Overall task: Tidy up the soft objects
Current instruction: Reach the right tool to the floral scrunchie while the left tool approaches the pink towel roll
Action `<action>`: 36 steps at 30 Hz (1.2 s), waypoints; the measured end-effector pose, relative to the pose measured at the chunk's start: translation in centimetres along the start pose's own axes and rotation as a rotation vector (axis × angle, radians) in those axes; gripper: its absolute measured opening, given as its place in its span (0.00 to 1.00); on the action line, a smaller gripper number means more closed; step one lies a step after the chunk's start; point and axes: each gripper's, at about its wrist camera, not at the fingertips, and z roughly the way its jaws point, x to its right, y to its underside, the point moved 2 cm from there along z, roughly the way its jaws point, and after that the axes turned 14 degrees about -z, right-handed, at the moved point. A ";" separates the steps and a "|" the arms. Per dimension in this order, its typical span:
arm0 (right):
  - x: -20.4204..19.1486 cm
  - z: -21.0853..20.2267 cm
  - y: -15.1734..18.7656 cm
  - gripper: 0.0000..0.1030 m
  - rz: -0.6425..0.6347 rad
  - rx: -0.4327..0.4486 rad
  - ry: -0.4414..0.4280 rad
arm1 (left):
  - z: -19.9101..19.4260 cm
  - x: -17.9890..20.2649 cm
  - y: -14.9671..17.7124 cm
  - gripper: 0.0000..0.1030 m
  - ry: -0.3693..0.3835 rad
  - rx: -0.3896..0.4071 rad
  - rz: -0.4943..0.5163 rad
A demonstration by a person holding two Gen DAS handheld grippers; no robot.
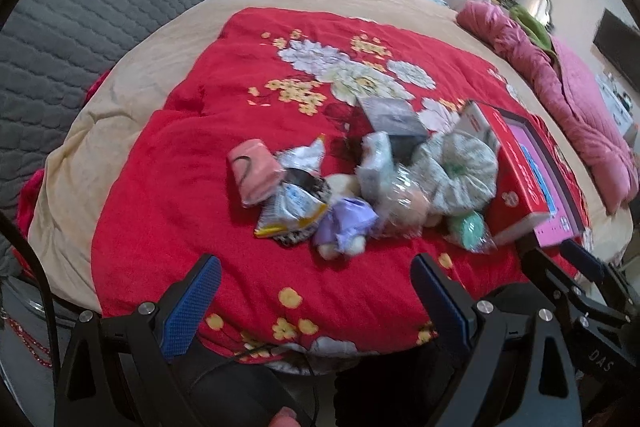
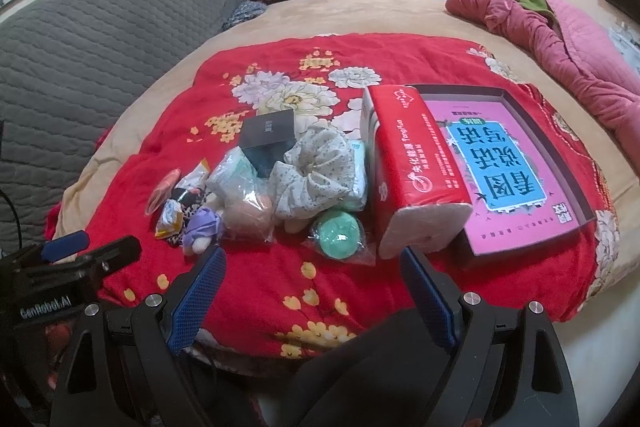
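Sitting on a red floral blanket (image 2: 256, 275) over the beige bed cover (image 2: 360, 15), the jumbled pile of soft items has a floral fabric scrunchie (image 2: 316, 175), mint-green ball in clear wrap (image 2: 340, 234), purple plush toy (image 2: 204, 227) and pink pouch (image 1: 253, 171), with a dark grey box (image 2: 267, 139) behind and a red tissue pack (image 2: 408, 163) leaning on the open box with a pink book (image 2: 516, 179) at right. Left gripper (image 1: 316, 303) and right gripper (image 2: 312, 297) hover side by side near the blanket's front edge, fingers spread wide, holding nothing, short of the pile.
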 end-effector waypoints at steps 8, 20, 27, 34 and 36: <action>-1.1 2.1 -1.6 0.86 -0.031 0.007 -0.007 | 2.3 -2.6 -1.9 0.93 -0.027 -0.017 -0.041; -0.5 5.6 -4.0 0.86 -0.060 -0.010 -0.005 | 7.9 -5.2 -6.0 0.93 -0.034 -0.098 -0.141; 0.7 7.6 -5.5 0.86 -0.067 -0.021 0.059 | 10.4 -6.3 -7.6 0.93 -0.019 -0.143 -0.195; 0.5 9.8 -7.1 0.86 -0.169 -0.050 0.137 | 12.7 -7.3 -8.1 0.88 0.033 -0.200 -0.271; 0.0 10.6 -7.3 0.86 -0.210 -0.064 0.167 | 13.0 -7.8 -8.2 0.85 0.039 -0.208 -0.295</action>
